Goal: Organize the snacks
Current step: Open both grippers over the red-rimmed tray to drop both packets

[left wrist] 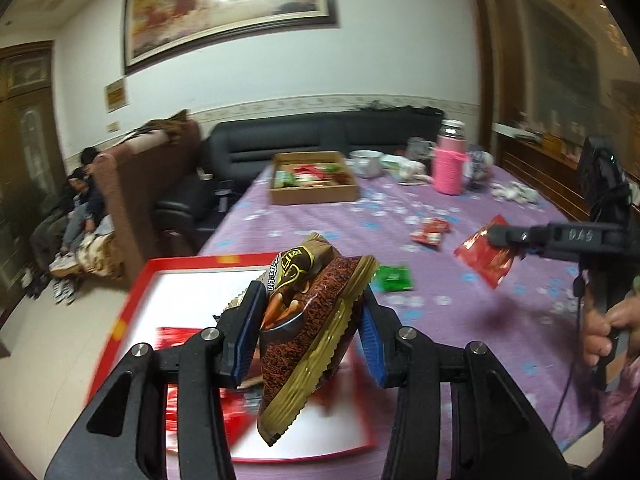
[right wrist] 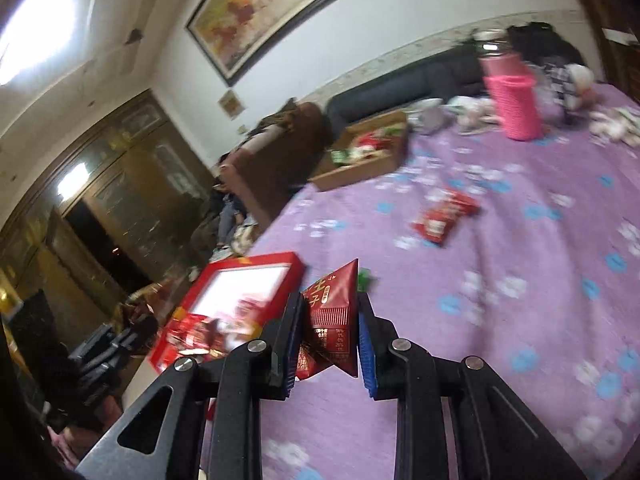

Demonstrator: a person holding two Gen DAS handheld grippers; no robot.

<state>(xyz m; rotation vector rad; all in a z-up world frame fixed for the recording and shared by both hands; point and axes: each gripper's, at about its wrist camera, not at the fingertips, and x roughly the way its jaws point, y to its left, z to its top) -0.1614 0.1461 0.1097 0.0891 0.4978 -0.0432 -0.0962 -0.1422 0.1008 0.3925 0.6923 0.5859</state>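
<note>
My left gripper is shut on a brown and gold snack packet and holds it above the red tray, which has a white floor and red packets inside. My right gripper is shut on a dark red snack packet and holds it above the purple tablecloth, right of the red tray. In the left wrist view the right gripper shows at the right, holding the red packet. A red packet and a green packet lie loose on the cloth.
A cardboard box with snacks stands at the table's far side. A pink bottle, bowls and cups stand at the back right. A sofa and seated people are beyond the table's left edge.
</note>
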